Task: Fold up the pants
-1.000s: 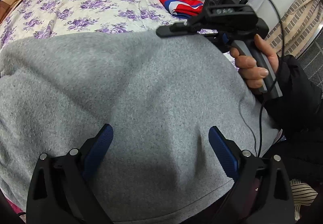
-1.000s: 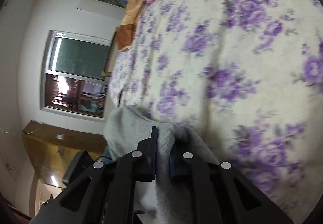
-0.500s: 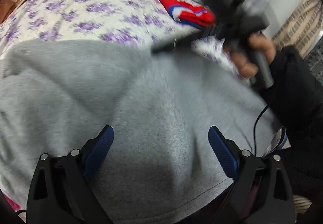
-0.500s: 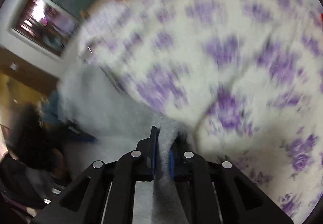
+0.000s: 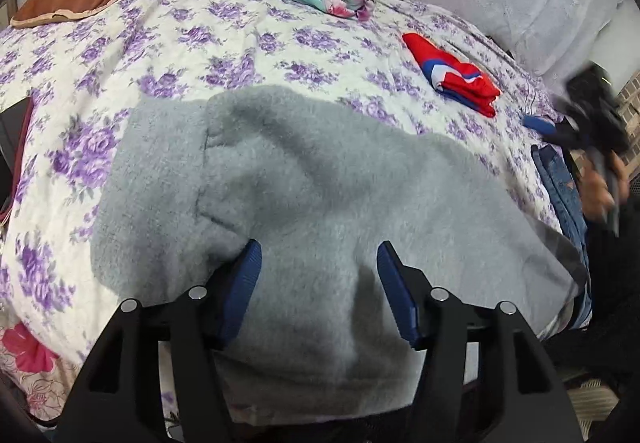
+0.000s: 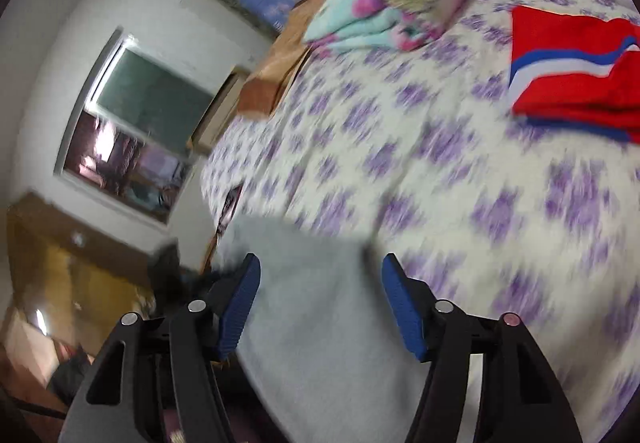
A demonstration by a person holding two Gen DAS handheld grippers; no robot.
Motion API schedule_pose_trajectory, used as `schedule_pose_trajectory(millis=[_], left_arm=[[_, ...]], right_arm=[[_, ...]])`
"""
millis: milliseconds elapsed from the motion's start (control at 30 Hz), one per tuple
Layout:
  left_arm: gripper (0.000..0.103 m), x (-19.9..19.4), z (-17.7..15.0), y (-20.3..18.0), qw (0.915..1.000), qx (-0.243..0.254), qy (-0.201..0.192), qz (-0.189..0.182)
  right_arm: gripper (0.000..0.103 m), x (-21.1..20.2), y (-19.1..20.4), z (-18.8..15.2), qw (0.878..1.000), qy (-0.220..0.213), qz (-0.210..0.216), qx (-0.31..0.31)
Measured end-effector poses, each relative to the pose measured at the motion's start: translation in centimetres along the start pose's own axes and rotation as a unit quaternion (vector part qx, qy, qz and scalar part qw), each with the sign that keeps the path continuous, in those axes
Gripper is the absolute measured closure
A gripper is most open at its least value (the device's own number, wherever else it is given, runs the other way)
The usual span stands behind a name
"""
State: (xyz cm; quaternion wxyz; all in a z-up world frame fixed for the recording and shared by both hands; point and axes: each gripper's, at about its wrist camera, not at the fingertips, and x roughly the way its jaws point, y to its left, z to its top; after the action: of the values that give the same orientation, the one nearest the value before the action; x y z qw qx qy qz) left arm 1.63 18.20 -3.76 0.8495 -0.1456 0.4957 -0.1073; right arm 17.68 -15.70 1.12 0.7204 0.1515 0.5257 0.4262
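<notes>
The grey fleece pants (image 5: pixel 320 195) lie folded over in a thick, rumpled pile on the near part of the floral bed (image 5: pixel 224 43), one layer's edge showing at the left. The left tongs (image 5: pixel 319 275) are spread wide above them. The right tongs (image 6: pixel 320 295), clamped on the fabric half a second ago, now gape empty.

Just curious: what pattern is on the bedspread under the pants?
Purple flowers on a cream bedspread; the left wrist view shows it best.
</notes>
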Motion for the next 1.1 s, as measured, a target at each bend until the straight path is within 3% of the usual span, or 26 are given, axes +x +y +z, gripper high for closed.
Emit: schedule_pose_trajectory(millis=[33,100,233,300,333,367,400,533,600,633,667,700,733,767,800,867,900,967,1100], left_arm=[[0.044,-0.1,-0.2,0.3,1.0000,-0.001,0.001,0.000],[0.044,-0.8,-1.0,0.7,1.0000,-0.001,0.002,0.002],[0.044,-1.1,-1.7,0.8,1.0000,0.000,-0.001,0.009],[0.043,-0.9,-1.7,0.5,0.9998,0.003,-0.003,0.017],[0.042,-0.8,-1.7,0.3,0.9998,0.006,-0.003,0.019],[0.041,-0.8,-1.8,0.2,0.9998,0.009,-0.003,0.020],[0.041,-0.7,-1.8,0.0,0.9996,0.013,-0.004,0.024],[0.041,-0.8,-2.2,-0.1,0.9993,0.019,-0.011,0.031],[0.041,-0.9,-2.4,-0.1,0.9992,0.018,-0.012,0.034],[0.041,-1.1,-2.5,-0.1,0.9991,0.017,-0.012,0.036],[0.035,-1.2,-2.6,-0.3,0.9990,0.018,-0.012,0.038],[0.029,-1.5,-2.7,-0.6,0.9991,0.020,-0.014,0.036],[0.021,-1.9,-2.9,-1.0,0.9991,0.021,-0.018,0.033],[0.015,-2.1,-2.9,-1.4,0.9990,0.023,-0.023,0.031],[0.014,-2.4,-3.1,-2.2,0.9987,0.032,-0.032,0.024],[0.014,-2.6,-3.2,-3.5,0.9983,0.045,-0.038,0.000],[0.014,-2.6,-3.2,-4.2,0.9979,0.051,-0.040,-0.009],[0.014,-2.3,-3.4,-5.8,0.9963,0.065,-0.044,-0.033],[0.014,-0.4,-3.9,-7.9,0.9944,0.082,-0.027,-0.060]], right_arm=[[0.043,-0.2,1.0,-1.7,0.999,-0.006,-0.038,-0.008],[0.043,-0.5,1.1,-5.6,0.994,-0.015,-0.098,0.039],[0.043,-2.8,-4.9,-12.7,0.978,-0.050,-0.114,0.170],[0.091,-2.8,-8.5,-15.5,0.969,-0.066,-0.111,0.210],[0.103,-3.4,-10.1,-16.9,0.965,-0.082,-0.121,0.217],[0.103,-4.7,-12.4,-18.5,0.959,-0.137,-0.073,0.238],[0.103,-5.5,-13.0,-19.2,0.955,-0.161,-0.068,0.238],[0.103,-6.5,-12.1,-20.6,0.957,-0.194,-0.099,0.194],[0.096,-7.0,-11.0,-21.1,0.954,-0.204,-0.115,0.189],[0.080,-8.1,-9.5,-21.8,0.952,-0.215,-0.129,0.174],[0.051,-9.9,-7.7,-22.8,0.947,-0.240,-0.146,0.153],[0.042,-11.5,-6.4,-24.0,0.938,-0.271,-0.163,0.139],[0.025,-13.1,-4.9,-25.2,0.927,-0.306,-0.177,0.130],[0.010,-15.3,-3.7,-27.4,0.904,-0.351,-0.205,0.132],[0.006,-17.1,-2.9,-29.6,0.881,-0.391,-0.227,0.141],[0.004,-19.5,-2.7,-33.6,0.847,-0.438,-0.244,0.177],[0.004,-20.1,-3.0,-35.3,0.838,-0.449,-0.238,0.200],[0.004,-19.9,-3.8,-37.9,0.833,-0.451,-0.215,0.239],[0.004,-16.1,-6.1,-38.9,0.840,-0.414,-0.205,0.286]])
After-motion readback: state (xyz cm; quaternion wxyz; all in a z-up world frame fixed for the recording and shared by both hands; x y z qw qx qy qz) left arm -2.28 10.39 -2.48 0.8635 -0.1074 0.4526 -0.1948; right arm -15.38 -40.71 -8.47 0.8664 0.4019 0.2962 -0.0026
